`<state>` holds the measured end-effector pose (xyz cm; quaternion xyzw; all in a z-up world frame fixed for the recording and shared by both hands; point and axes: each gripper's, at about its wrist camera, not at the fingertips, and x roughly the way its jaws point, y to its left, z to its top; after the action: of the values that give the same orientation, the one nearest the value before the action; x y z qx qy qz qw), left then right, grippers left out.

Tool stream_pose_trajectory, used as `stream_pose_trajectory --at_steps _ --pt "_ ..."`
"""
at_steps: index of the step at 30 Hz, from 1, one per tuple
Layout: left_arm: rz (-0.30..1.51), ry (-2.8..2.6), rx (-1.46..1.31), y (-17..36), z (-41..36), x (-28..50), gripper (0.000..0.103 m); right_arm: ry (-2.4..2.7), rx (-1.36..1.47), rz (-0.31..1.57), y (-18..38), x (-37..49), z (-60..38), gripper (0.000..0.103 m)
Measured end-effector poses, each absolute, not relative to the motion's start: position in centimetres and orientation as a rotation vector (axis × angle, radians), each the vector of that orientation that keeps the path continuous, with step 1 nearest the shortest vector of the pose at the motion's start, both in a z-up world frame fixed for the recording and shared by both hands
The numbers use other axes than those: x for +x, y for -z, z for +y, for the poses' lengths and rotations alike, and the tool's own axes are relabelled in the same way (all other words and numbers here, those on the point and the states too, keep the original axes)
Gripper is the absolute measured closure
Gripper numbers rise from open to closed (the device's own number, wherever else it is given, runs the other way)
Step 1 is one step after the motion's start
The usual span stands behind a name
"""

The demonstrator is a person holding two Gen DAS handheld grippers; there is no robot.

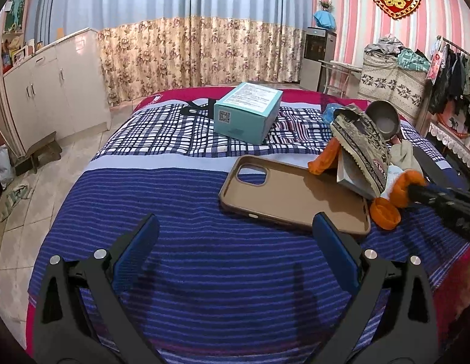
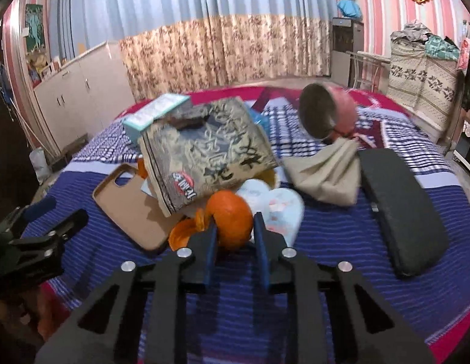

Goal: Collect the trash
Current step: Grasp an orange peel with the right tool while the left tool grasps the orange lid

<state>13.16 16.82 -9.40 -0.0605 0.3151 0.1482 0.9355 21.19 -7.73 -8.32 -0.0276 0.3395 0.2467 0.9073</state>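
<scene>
Bed (image 1: pixel 180 212) with blue striped cover, contents listed left to right.

- Left tongs (image 1: pixel 235 233): spread wide, holding nothing, hovering over bare cover near the front edge.
- Teal box (image 1: pixel 247 110): far side of the bed, untouched.
- Tan phone case (image 1: pixel 295 194): lying flat, open side up — probably not trash.
- Printed snack bag (image 2: pixel 204 148): propped on the pile, beside the phone case.
- Orange peel (image 2: pixel 231 221): clamped between the right tongs (image 2: pixel 235 227), at the near edge of the pile; a loose peel cup (image 2: pixel 181 236) resting just beside.
- Crumpled white wrapper (image 2: pixel 274 206): behind the peel, not collected.
- Beige cloth (image 2: pixel 322 176), pink-sided bowl (image 2: pixel 326 112), dark pad (image 2: pixel 401 209): right side.

Progress, as judged: early — one piece gripped, no trash container in view, bag, wrapper and peel cup left.
</scene>
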Motion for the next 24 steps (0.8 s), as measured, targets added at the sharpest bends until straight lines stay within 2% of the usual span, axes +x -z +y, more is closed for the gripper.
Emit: stream_pose_trajectory --at_steps 7,17,22,24 --pt "0.641 -0.249 -0.084 8.3 13.8 13.4 0.006 -0.416 -0.006 0.668 7.1 19.1 -14.6 0.082" --pt "0.701 -0.08 0.012 8.5 5.6 16.7 0.006 -0.249 0.12 0.68 7.8 17.9 -24.5 0.082" --pt "0.773 -0.084 0.049 9.7 4.1 18.8 0.015 -0.21 0.17 0.674 8.0 17.5 -27.2 0.082" --pt "0.803 -0.085 0.059 10.4 3.8 19.5 0.022 -0.202 0.177 0.672 8.1 17.4 -27.6 0.082"
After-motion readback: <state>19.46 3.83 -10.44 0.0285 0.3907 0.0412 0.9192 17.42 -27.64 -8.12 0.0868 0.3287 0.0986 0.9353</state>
